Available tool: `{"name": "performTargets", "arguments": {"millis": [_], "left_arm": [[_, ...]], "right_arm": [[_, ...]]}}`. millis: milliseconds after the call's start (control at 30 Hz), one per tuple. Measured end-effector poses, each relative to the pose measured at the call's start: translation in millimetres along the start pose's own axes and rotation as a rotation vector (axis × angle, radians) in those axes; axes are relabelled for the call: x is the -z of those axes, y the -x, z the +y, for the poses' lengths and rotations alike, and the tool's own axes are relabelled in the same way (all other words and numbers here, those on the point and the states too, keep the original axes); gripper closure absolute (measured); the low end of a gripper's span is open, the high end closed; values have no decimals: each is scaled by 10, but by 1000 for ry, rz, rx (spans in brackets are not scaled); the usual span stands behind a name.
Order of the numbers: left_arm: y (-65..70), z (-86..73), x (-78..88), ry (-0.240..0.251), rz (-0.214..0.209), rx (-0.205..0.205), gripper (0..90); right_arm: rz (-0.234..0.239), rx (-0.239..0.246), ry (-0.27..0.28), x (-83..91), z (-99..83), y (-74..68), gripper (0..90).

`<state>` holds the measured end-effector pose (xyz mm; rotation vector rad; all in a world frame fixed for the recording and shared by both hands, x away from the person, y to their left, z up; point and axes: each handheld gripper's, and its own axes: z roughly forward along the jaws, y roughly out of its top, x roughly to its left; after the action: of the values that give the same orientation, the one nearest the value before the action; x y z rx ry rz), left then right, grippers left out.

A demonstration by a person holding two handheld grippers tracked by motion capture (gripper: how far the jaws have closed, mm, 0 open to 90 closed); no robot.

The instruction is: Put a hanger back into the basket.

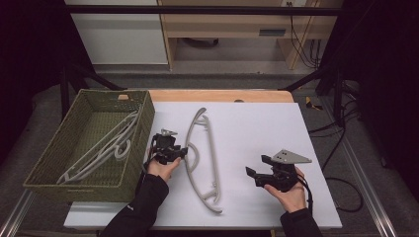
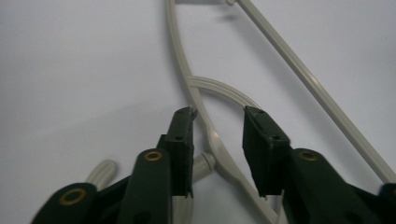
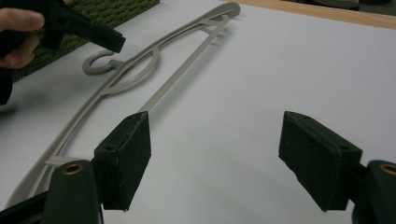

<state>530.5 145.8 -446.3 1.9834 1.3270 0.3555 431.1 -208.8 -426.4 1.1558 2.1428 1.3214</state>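
- Your hanger on the white board looks like smooth, slightly glossy grey plastic.
- The board's surface is matt and even.
- Your far-left basket is rough woven green fibre.
- Both grippers' pads look like matt black rubber.
- The table's far edge shows pale wood.

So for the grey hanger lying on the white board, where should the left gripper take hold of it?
Probably at the neck, where the hook meets the curved top bar. The hanger lies flat, and the left gripper already straddles that narrow bar with open jaws, coming from the basket side. The bar looks thin enough there to pinch from above.
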Motion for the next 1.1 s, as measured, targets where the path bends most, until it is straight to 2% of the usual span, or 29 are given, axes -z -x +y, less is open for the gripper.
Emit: {"name": "performTargets", "arguments": {"millis": [33,100,200,267,467,500,567,633,700,733,800,900,967,1000,1033,1100], "left_arm": [[-9,-1,-48,-11,-4,-9,594],[0,-10,-169,-48,21,-33,574],[-18,-19,-267,-74,36,-40,572],[-17,0,-288,-66,27,-18,592],[110,52,-363,-81,120,-76,715],[118,62,-366,-87,123,-77,721],[102,82,-368,-96,112,-76,725],[52,103,-348,-111,79,-64,730],[30,117,-324,-94,51,-56,757],[26,132,-303,-103,53,-74,789],[47,146,-308,-120,67,-91,790],[49,149,-328,-105,76,-75,790],[28,140,-377,-107,65,-65,744],[22,135,-392,-105,68,-73,701],[35,136,-408,-80,70,-63,694],[45,136,-440,-60,55,-73,685]], "right_arm": [[3,-3,-2,0,-3,-4,248],[-1,0,-1,0,-2,3,249],[-1,-5,-1,8,-2,0,248],[-2,-4,6,6,1,5,249],[3,-2,0,-10,-1,-5,249],[2,-4,-2,-3,-2,-6,249],[1,0,-1,2,-2,3,249],[3,-7,0,9,-1,1,249],[5,-6,0,9,-1,0,249],[2,-3,0,5,-1,4,250],[10,-3,0,-1,-2,7,251],[5,-4,-2,-9,-3,-4,249],[8,-3,0,3,-1,3,249],[6,-9,1,1,0,5,249],[4,-9,1,0,-1,7,250],[7,-7,0,1,-2,11,250]]}}
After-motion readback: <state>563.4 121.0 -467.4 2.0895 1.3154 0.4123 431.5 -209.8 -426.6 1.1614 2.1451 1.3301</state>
